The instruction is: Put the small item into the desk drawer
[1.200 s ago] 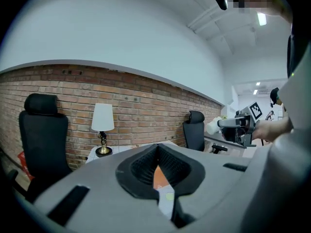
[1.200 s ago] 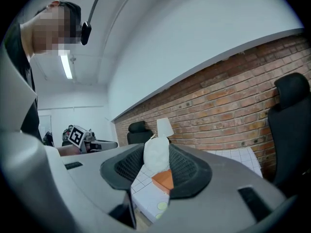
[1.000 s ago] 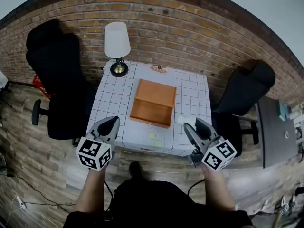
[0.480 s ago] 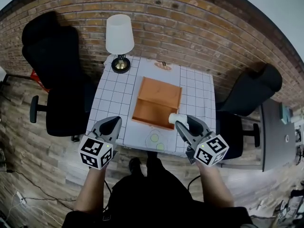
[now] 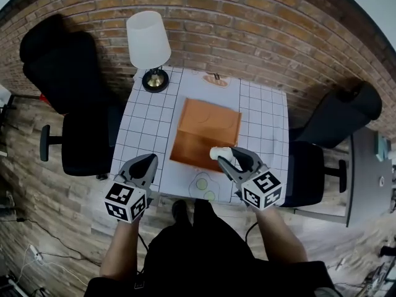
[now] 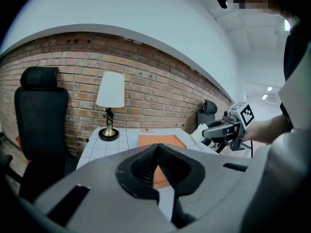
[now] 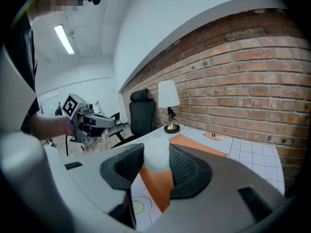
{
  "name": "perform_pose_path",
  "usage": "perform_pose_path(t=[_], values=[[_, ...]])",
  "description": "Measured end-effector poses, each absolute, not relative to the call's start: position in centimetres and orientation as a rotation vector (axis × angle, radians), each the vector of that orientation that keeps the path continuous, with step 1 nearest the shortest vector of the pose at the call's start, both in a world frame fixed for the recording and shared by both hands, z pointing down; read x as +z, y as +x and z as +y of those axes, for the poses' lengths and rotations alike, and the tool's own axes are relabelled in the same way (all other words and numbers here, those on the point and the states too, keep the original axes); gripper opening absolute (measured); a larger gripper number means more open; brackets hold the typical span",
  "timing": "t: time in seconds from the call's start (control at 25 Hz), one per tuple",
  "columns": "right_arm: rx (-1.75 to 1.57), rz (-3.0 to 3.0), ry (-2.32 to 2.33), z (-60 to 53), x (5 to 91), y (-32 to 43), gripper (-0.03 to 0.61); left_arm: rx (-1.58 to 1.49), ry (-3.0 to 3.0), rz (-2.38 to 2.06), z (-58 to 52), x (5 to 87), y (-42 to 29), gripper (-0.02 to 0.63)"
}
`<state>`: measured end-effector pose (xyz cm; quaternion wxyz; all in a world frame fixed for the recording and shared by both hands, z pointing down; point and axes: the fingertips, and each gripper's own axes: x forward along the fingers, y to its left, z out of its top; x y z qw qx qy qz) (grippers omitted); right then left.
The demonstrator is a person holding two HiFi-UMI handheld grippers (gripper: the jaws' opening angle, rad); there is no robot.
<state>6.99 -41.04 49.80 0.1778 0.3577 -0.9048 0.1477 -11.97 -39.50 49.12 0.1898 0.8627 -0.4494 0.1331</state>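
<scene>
Right gripper (image 5: 224,159), clamped on the small white item (image 5: 218,153), hovers over the orange drawer's (image 5: 207,132) near edge: the carry looks underway, next needing lowering inside. Left gripper (image 5: 145,164), closed and empty, hangs left of the drawer

Our head camera looked steeply down from just before the near edge of the white grid-lined desk (image 5: 145,129), with the red brick wall (image 5: 260,17) at the top of its frame. The camera on the left gripper (image 5: 146,161) sat low by the desk's near left corner and faced across it to the wall. The camera on the right gripper (image 5: 224,158) faced leftward along the wall, with the small white lump (image 7: 156,153) close before it between the jaws. We found the white-shaded brass lamp (image 6: 110,106) and the shallow orange wooden box (image 5: 207,132) in all three views. Each gripper camera caught the other gripper.
</scene>
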Motion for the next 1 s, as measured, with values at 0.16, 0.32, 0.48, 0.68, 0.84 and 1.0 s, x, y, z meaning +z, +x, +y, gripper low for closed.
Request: perform_pose_path(t=[0.16,0.32,0.48,0.68,0.84,1.0], values=[[0.433,-2.523,0.946,-42.4,52.4,6.2,0.163,0.374,2.382,-1.259,-40.1,50.8,-11.7,0.009],[0.401,-2.470,0.878,-43.2,54.6,5.5,0.163,0.377,2.363,-1.247,-40.3,52.0,-11.2,0.009],[0.386,-2.418,0.829,-44.0,56.9,4.9,0.163,0.371,2.350,-1.244,-40.6,53.4,-11.2,0.009],[0.378,-2.322,0.780,-44.0,60.5,4.6,0.164,0.333,2.309,-1.236,-40.1,54.9,-11.5,0.009],[0.369,-2.245,0.726,-43.9,62.7,4.1,0.164,0.314,2.297,-1.263,-39.8,54.6,-12.3,0.009],[0.294,-2.193,0.662,-43.9,63.6,3.0,0.166,0.294,2.282,-1.308,-39.4,53.8,-13.8,0.009]])
